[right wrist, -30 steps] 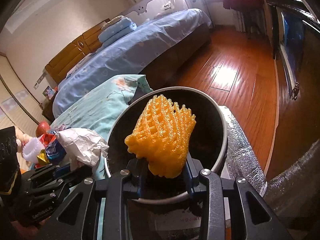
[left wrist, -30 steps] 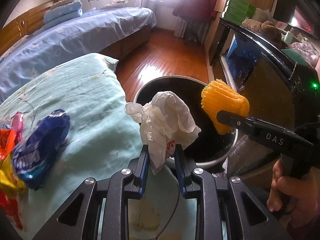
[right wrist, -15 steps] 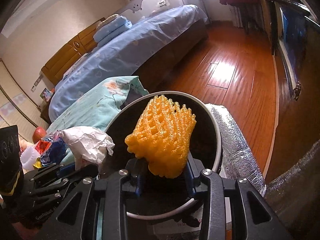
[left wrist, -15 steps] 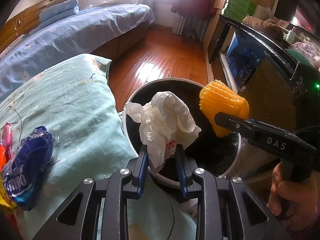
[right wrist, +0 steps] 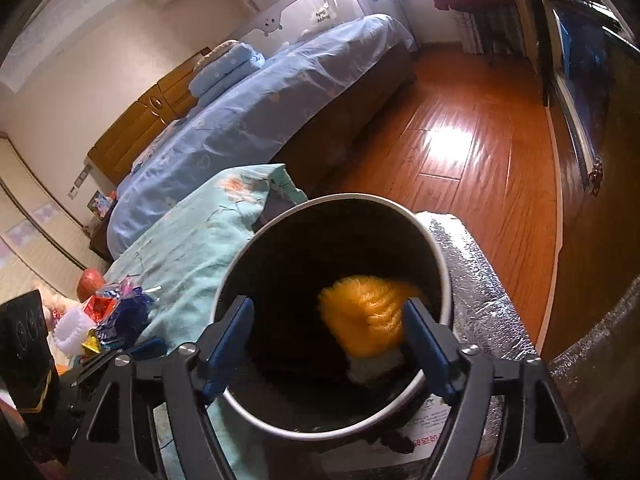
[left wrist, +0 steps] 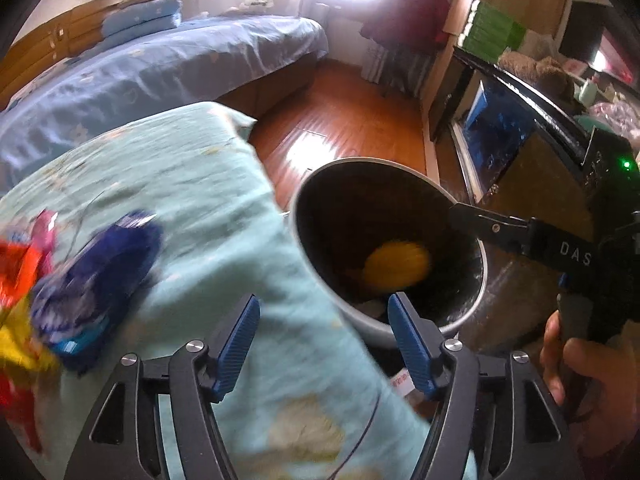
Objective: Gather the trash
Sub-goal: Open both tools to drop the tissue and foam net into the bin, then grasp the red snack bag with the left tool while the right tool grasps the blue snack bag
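Observation:
The round bin (left wrist: 298,216) with a dark inside stands beside the teal cloth (left wrist: 192,184). An orange foam net (left wrist: 398,266) lies inside it, blurred. My left gripper (left wrist: 320,308) hangs over the cloth's edge and the bin rim, its jaws opening with nothing between them. My right gripper (right wrist: 328,308) is above the bin (right wrist: 440,264), its jaws also opening. The orange net (right wrist: 368,312) drops free beside the right finger. A crumpled white paper (right wrist: 372,368) lies under the net. A blue wrapper (left wrist: 96,276) and red and yellow wrappers (left wrist: 16,280) lie on the cloth.
A bed with blue sheets (left wrist: 160,68) stands beyond the cloth, with wooden floor (right wrist: 460,140) between it and the bin. A foil-covered box (right wrist: 472,280) sits right of the bin, a dark cabinet (left wrist: 520,128) further right. A person's hand (left wrist: 580,368) holds the right gripper's handle.
Both grippers have opened. The white paper has left the left jaws and the orange net the right jaws, and both have dropped into the bin. The left gripper has shifted left over the cloth.

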### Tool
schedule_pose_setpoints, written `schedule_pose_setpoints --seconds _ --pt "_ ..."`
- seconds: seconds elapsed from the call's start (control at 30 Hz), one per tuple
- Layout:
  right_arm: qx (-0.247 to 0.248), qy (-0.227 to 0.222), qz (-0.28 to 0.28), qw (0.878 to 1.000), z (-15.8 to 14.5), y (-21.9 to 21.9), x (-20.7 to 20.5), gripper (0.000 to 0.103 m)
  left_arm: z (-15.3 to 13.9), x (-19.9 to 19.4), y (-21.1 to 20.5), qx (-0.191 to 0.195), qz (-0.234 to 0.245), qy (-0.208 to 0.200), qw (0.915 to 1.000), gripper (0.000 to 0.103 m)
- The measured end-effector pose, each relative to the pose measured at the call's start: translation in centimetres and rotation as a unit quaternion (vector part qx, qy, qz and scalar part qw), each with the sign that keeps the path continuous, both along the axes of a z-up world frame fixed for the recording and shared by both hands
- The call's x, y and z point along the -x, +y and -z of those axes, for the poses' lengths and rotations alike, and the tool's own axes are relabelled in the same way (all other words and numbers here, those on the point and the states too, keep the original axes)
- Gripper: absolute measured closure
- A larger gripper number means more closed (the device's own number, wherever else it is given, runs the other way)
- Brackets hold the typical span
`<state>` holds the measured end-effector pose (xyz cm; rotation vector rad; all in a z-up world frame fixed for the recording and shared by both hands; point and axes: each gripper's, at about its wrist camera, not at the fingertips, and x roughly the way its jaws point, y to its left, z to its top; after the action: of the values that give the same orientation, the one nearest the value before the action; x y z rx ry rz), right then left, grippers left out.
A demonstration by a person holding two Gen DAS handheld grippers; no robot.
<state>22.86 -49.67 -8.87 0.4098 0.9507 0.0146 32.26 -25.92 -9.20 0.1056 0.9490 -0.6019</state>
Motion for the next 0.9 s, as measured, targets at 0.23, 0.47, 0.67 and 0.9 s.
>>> schedule_pose_setpoints --seconds 0.23,0.47,0.67,0.9 --pt "0.001 -0.020 -0.012 1.000 -0.7 2.9 1.8 0.024 -0.8 3.4 6.3 0.017 -0.050 -0.016 0.9985 0.037" --pt "-0.012 -0.030 -0.046 0.998 -1.1 7.4 3.4 0.024 -1.7 7.1 12.4 0.016 -0.104 -0.041 0.9937 0.037" --pt "-0.012 -0.038 -0.093 0.995 -1.3 12.4 3.9 0.024 -2.0 11.7 17.3 0.011 -0.154 -0.059 0.9862 0.037" --pt "-0.006 -0.030 -0.145 0.989 -0.2 17.8 3.3 0.024 -2.2 15.7 20.2 0.006 -0.212 -0.069 0.9749 0.036"
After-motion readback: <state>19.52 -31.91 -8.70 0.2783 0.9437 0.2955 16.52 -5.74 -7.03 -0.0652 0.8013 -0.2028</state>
